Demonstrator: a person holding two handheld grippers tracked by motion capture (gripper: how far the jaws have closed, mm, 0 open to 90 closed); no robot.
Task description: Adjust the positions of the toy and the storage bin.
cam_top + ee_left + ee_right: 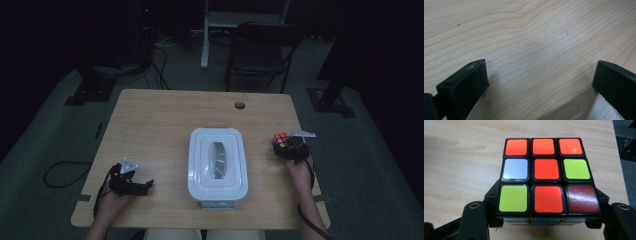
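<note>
cube (pixel 546 176) – orange, lime, white, dark-red stickers, black grid | box (pixel 218 163) – white | table (pixel 150 125) – pale wood-grain

A lidded box (pixel 218 164) sits mid-table (pixel 165 112); the cube (pixel 281 141) lies to its right.

Glossy plastic cube (pixel 546 176) — matt, grained wood table (pixel 160 115) — smooth white plastic box (pixel 217 165).
</note>
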